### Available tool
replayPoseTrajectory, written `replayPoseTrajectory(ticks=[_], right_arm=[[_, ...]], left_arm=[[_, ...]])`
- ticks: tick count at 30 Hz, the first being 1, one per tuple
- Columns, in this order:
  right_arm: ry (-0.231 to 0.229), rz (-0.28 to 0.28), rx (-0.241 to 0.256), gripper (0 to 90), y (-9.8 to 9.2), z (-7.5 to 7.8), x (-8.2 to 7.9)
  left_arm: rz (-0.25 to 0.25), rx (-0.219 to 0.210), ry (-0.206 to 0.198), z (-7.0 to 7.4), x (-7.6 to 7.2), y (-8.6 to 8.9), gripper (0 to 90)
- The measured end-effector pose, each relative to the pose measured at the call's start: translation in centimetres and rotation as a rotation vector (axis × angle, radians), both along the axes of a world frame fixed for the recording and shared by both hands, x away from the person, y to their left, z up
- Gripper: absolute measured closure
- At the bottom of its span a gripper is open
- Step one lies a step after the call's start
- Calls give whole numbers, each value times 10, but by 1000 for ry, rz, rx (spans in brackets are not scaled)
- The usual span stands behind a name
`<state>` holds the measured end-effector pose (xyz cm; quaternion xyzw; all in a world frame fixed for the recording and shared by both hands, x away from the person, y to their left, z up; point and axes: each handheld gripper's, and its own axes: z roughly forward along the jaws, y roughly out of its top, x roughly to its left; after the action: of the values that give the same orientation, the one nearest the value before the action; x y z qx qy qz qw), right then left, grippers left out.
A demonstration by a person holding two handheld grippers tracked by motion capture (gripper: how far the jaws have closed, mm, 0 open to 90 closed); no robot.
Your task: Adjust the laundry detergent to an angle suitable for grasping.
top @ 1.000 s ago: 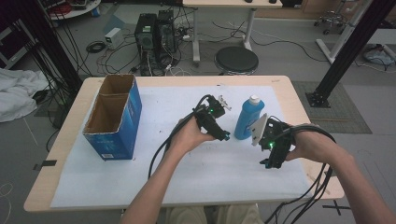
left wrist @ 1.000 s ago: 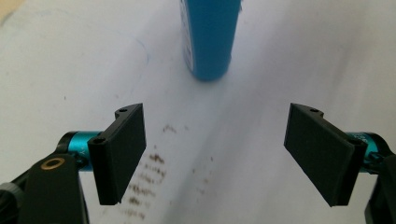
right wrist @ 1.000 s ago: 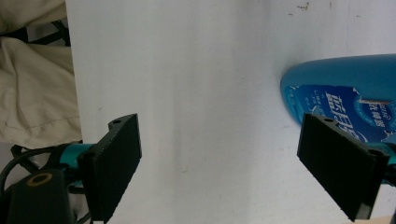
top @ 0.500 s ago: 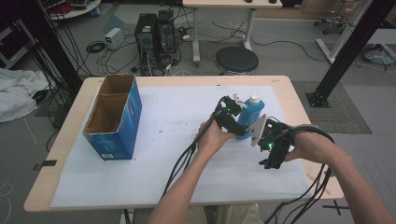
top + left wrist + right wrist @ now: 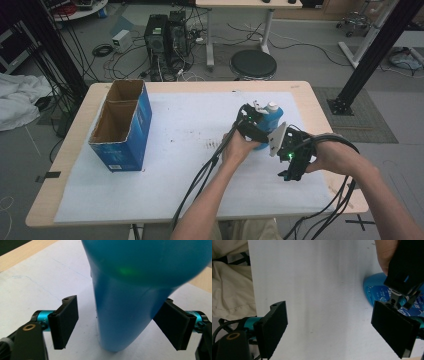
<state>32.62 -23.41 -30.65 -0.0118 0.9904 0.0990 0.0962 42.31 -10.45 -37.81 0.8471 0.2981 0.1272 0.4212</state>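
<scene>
**Left gripper around blue bottle, not yet clamped**

High view: blue bottle (image 5: 270, 121) stands upright on the white sheet (image 5: 175, 165), toward the desk's right edge. Left gripper (image 5: 253, 125) is at it; right gripper (image 5: 291, 161) is just beside, nearer the front edge. Blue box (image 5: 124, 131) sits well apart, toward the left edge.

Left gripper view: jaws spread, one on each side of the bottle's body, gaps on both sides.

Right gripper view: jaws spread, nothing between, bottle base at the right.

Likely smooth stiff plastic, slippery, tapering downward. Grip the narrow lower body squarely; weight unclear.
</scene>
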Motion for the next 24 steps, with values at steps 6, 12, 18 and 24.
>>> replayPoseTrajectory(ticks=[6, 12, 18, 24], right_arm=[[1, -14, 7, 128, 0, 0, -1], [2, -12, 1, 128, 1, -2, 0], [2, -5, -5, 128, 1, -3, 1], [3, -9, -11, 128, -1, -3, 1]], left_arm=[[7, -6, -13, -1, 1, -2, 235], [10, -21, -32, -3, 2, -4, 269], [13, -25, -40, -5, 3, -5, 282], [15, -29, -52, -6, 3, -8, 313]])
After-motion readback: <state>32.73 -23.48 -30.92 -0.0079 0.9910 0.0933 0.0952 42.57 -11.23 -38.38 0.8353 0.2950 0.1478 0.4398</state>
